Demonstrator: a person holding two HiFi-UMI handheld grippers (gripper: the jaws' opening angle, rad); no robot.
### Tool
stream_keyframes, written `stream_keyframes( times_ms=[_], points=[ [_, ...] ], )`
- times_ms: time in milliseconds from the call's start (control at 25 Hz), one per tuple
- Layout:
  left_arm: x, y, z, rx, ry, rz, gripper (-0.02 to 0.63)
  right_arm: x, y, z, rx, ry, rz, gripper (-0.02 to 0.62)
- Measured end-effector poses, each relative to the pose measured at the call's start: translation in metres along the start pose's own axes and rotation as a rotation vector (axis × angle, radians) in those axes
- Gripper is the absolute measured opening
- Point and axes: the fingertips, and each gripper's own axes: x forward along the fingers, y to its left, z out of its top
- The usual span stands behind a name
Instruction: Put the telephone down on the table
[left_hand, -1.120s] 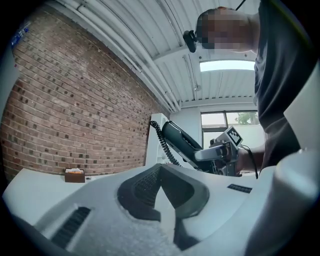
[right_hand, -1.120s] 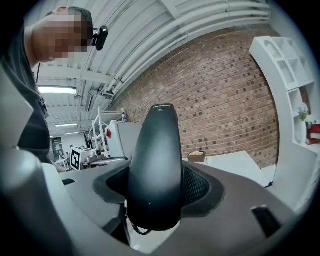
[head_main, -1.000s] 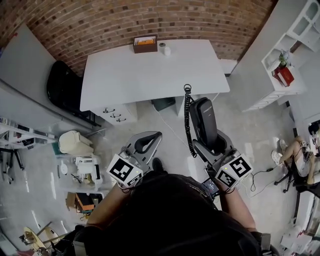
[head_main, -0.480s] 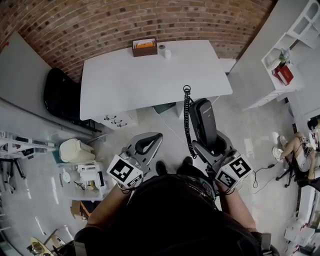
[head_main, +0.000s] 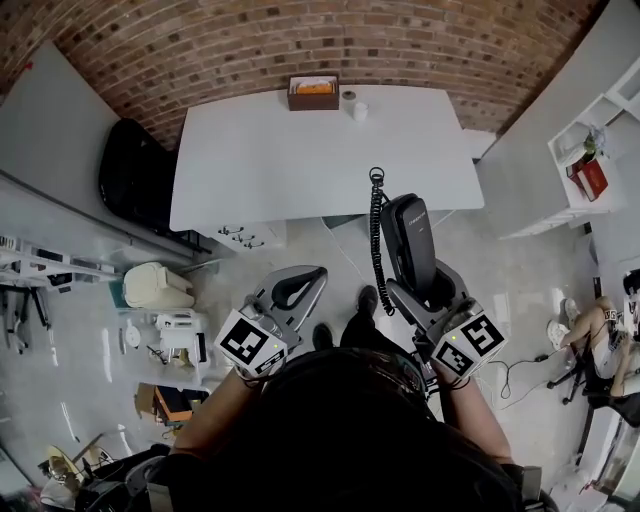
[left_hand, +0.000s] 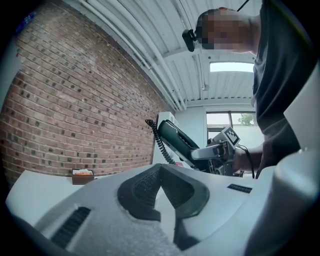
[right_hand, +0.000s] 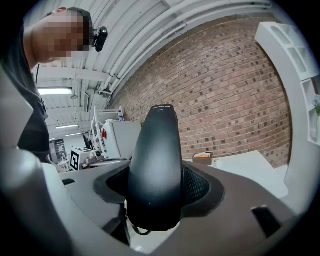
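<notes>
Telephone handset (head_main: 410, 245), black, glossy and long, stood nearly upright in the right gripper (head_main: 428, 287), whose two grey jaws were clamped on its lower half, one on each side. In the right gripper view the handset filled the gap between the ribbed black pads, with its rounded end pointing away from the camera. A black coiled cord (head_main: 375, 240) hung along the handset's left side, reaching from its top end downward. The handset was off the table, held in the air over the grey floor just in front of the near edge of the white rectangular table (head_main: 320, 150). The left gripper (head_main: 300, 278) was held beside it, well apart from the handset, its jaws closed with the tips meeting and nothing between them. At the table's far edge, against the red brick wall (head_main: 300, 40), sat a small brown open box (head_main: 313, 92) with a small white cup (head_main: 360, 110) just beside it.
</notes>
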Motion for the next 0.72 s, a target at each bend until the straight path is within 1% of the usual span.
stream_keyframes(
  times_ms=[160, 280, 440, 720],
  points=[
    [0.009, 0.018, 0.002, 0.012, 0.007, 0.057, 0.008, 0.018, -0.018, 0.010, -0.001, 0.006, 0.051, 0.275],
    [0.033, 0.040, 0.006, -0.004, 0.006, 0.091, 0.008, 0.036, -0.044, 0.018, -0.005, 0.020, 0.085, 0.275],
    [0.078, 0.046, 0.012, 0.009, 0.002, 0.073, 0.008, 0.042, -0.087, 0.027, -0.009, 0.031, 0.093, 0.275],
    [0.164, 0.050, 0.020, 0.013, 0.007, 0.034, 0.008, 0.028, -0.169, 0.057, -0.008, 0.006, 0.064, 0.275]
  ],
)
